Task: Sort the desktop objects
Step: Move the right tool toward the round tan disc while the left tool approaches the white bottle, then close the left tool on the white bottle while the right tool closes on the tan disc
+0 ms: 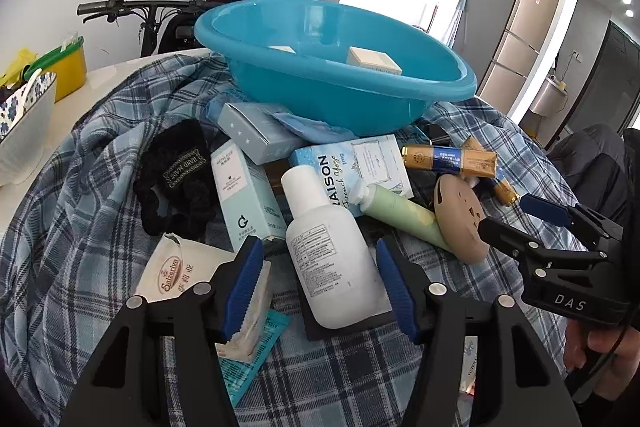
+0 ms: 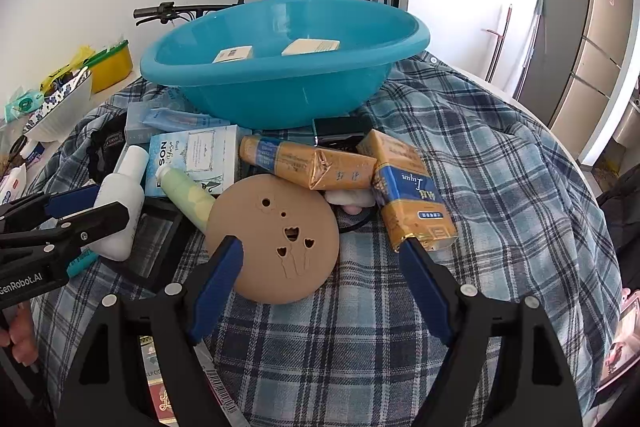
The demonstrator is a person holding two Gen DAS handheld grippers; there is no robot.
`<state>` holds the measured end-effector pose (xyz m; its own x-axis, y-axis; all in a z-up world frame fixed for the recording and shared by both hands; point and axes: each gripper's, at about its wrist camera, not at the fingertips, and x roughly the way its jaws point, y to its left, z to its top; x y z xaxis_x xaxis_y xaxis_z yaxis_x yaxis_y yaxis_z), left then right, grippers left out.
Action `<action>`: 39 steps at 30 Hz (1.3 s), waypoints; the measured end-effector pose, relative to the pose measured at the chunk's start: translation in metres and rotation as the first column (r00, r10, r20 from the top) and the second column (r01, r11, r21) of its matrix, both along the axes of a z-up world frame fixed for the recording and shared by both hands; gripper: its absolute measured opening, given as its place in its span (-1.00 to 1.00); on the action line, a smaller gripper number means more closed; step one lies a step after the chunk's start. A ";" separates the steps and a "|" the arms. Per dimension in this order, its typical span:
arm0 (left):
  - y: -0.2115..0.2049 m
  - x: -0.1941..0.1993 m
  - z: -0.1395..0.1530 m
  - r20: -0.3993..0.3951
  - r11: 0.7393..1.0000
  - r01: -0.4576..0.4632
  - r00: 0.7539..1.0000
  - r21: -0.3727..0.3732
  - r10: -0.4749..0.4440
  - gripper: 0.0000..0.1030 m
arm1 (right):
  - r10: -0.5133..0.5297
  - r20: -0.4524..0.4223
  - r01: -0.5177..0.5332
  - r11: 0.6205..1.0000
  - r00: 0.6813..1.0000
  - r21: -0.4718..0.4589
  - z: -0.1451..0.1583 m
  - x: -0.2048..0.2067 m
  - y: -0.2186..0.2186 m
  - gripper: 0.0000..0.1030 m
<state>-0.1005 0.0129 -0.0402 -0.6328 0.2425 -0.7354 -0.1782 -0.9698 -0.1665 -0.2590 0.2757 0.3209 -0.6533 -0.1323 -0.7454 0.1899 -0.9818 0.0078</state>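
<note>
A blue plastic basin (image 1: 336, 75) (image 2: 280, 83) stands at the back of the plaid cloth with two small boxes (image 2: 234, 54) inside. In front lies a pile: a white bottle (image 1: 326, 247) (image 2: 118, 203), a green tube (image 1: 400, 215) (image 2: 188, 195), a tan round disc (image 1: 460, 219) (image 2: 276, 239), gold packs (image 1: 448, 159) (image 2: 412, 195), pale blue boxes (image 1: 248, 195) and a black scrunchie (image 1: 176, 179). My left gripper (image 1: 320, 289) is open, its fingers either side of the white bottle. My right gripper (image 2: 320, 291) is open, just in front of the tan disc.
A patterned bowl (image 1: 24, 131) and a yellow tub (image 1: 68, 67) stand on the white table at the left. A black tray (image 2: 156, 247) lies under the bottle. A soap packet (image 1: 180, 271) lies at the near left. A bicycle handlebar (image 1: 132, 7) is behind.
</note>
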 end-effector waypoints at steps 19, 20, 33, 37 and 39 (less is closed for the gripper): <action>0.019 -0.003 -0.009 -0.012 0.999 0.042 0.999 -0.025 -0.042 -0.17 | 0.042 -0.001 -0.042 0.999 0.999 0.022 -0.004 0.004 -0.007 0.54; 0.019 -0.002 -0.007 -0.018 0.999 0.043 0.999 -0.023 -0.043 -0.17 | 0.047 -0.004 -0.047 0.998 0.999 0.029 -0.004 0.005 -0.009 0.54; 0.009 0.001 -0.006 -0.018 0.999 0.031 0.999 -0.008 -0.031 -0.19 | 0.111 -0.014 -0.107 0.980 0.994 0.167 -0.013 0.001 -0.045 0.54; 0.010 0.001 -0.008 -0.018 0.999 0.037 0.999 0.003 -0.037 -0.19 | 0.154 -0.017 -0.151 0.982 0.988 0.118 -0.018 -0.001 -0.041 -0.02; 0.009 0.001 -0.007 -0.023 0.999 0.039 0.999 0.008 -0.039 -0.19 | 0.145 -0.020 -0.144 0.988 0.989 0.054 -0.014 0.000 -0.032 -0.11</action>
